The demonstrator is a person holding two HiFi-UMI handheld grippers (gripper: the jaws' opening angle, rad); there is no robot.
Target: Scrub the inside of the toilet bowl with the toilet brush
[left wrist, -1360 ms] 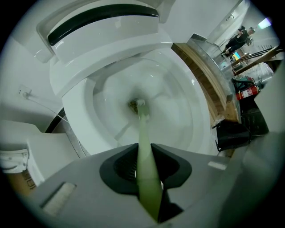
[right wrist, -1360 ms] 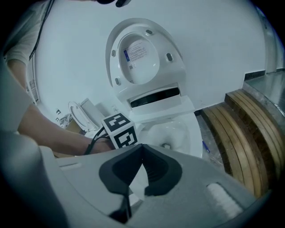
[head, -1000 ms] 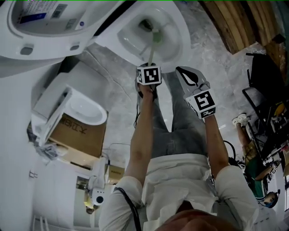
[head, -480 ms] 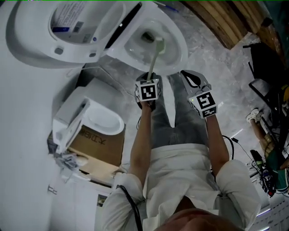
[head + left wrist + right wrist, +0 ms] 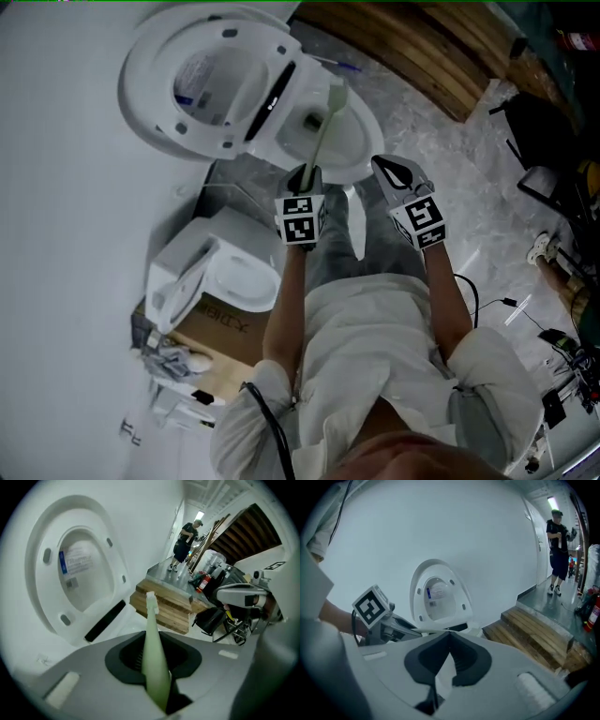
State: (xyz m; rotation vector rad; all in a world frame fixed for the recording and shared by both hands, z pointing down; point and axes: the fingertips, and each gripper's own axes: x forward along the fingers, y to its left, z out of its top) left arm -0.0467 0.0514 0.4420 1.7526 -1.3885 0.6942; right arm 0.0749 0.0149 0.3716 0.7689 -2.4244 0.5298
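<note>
Pale-green toilet brush (image 5: 324, 127) — your left gripper (image 5: 307, 176) pinches its handle, bristles poised over the toilet bowl (image 5: 373, 136) to scrub; right gripper (image 5: 392, 172), jaws pressed together, empty beside it.

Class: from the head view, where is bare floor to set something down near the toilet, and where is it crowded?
Bare marble floor lies between the toilet bowl and the wooden pallets. Crowded: the second toilet on its cardboard box at left, cables at right.
</note>
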